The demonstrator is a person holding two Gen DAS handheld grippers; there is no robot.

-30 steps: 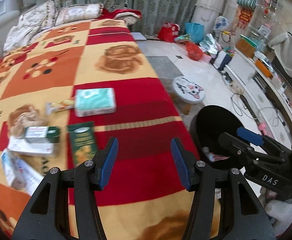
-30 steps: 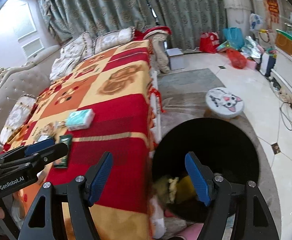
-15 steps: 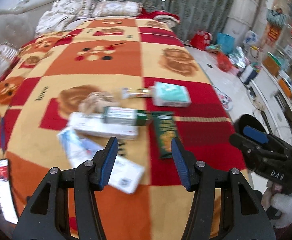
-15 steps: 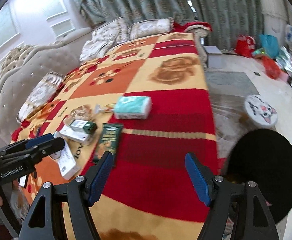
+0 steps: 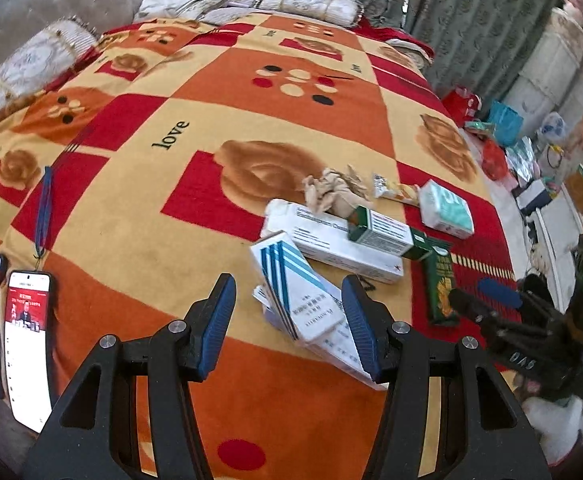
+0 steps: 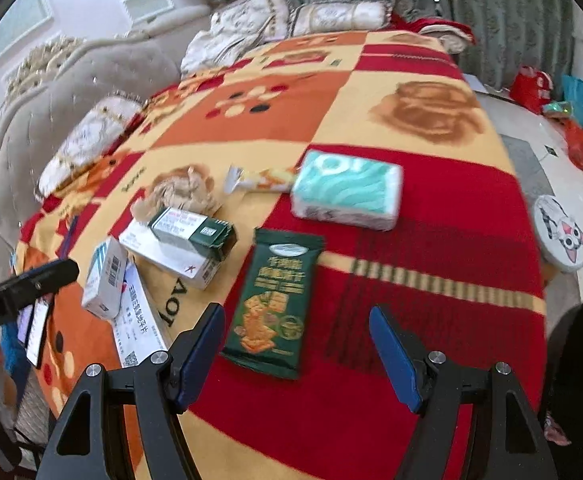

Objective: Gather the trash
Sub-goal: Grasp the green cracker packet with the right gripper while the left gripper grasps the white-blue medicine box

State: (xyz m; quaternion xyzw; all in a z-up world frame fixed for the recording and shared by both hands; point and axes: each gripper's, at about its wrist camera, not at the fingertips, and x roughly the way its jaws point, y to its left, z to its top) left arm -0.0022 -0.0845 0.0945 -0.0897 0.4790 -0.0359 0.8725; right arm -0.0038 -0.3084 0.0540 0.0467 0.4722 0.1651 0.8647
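Orange-and-red checked blanket (image 5: 195,216) carries the trash at centre frame — a blue-striped white box (image 5: 291,292) lies between the spread fingers of the left gripper (image 5: 287,320), not pinched. In the right wrist view, the right gripper (image 6: 297,354) is spread wide and empty, the dark green snack packet (image 6: 275,300) lying flat just above it.

Both wrist views look down close over the blanket (image 5: 139,208), sharing its litter.
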